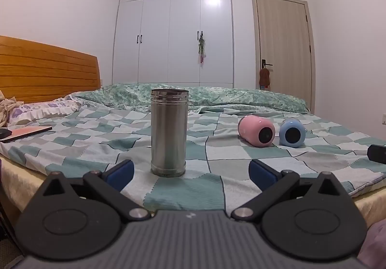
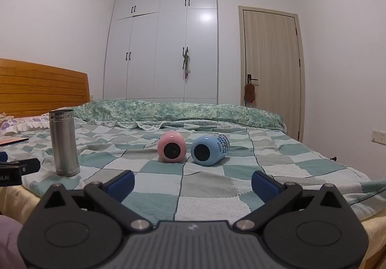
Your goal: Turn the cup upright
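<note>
A steel cup [image 1: 168,132] stands upright on the checkered bedspread, just beyond my open, empty left gripper [image 1: 190,172]. It also shows at the left of the right wrist view [image 2: 64,142]. A pink cup [image 1: 257,130] and a blue cup [image 1: 292,132] lie on their sides further right, round ends toward me. In the right wrist view the pink cup [image 2: 171,150] and blue cup [image 2: 208,149] lie ahead of my open, empty right gripper [image 2: 193,184]. The left gripper's tip [image 2: 21,169] shows at the left edge.
The bed's near edge [image 1: 366,199] runs just under both grippers. A folded green quilt [image 2: 181,112] lies across the far side. A wooden headboard [image 1: 48,71], a pillow [image 1: 36,110] and a flat pink book [image 1: 26,132] are at the left. The right gripper's tip [image 1: 377,153] shows at the right edge.
</note>
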The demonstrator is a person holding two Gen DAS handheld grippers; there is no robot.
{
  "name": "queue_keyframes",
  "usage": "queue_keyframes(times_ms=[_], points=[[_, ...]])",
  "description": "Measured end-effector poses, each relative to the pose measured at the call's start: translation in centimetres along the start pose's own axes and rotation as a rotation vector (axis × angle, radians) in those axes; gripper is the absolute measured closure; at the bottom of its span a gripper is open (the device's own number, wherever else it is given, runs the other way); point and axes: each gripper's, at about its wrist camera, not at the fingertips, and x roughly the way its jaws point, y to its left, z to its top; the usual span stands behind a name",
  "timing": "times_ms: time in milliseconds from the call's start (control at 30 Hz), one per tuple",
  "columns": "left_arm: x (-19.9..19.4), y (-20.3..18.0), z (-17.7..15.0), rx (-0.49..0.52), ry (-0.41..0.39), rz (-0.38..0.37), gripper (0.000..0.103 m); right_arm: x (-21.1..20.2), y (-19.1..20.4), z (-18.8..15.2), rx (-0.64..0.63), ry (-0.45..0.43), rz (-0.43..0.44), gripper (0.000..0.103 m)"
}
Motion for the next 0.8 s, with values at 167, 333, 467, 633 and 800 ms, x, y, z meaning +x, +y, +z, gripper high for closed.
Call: queue_keyframes(times_ms=[167, 333, 467, 633, 800], points=[[-0.03, -0.13, 0.07, 0.000, 0.001, 0.002, 0.000, -0.05, 0.01, -0.01, 0.002, -0.002, 0.000, 0.000], [0.04, -0.19, 0.01, 0.001, 0.001, 0.003, 0.000, -0.06, 0.07, -0.01, 0.001, -0.002, 0.000, 0.000], [-0.02, -0.11, 0.00, 0.002, 0.001, 0.004, 0.000, -0.06, -0.01, 0.00, 0.001, -0.002, 0.000, 0.000], [-0.04, -0.11, 0.01, 0.003, 0.002, 0.004, 0.000, -0.07, -0.07, 0.01, 0.001, -0.002, 0.000, 0.000], [-0.02, -0.11, -0.01, 0.003, 0.001, 0.004, 0.000, -0.07, -0.07, 0.01, 0.001, -0.002, 0.000, 0.000]])
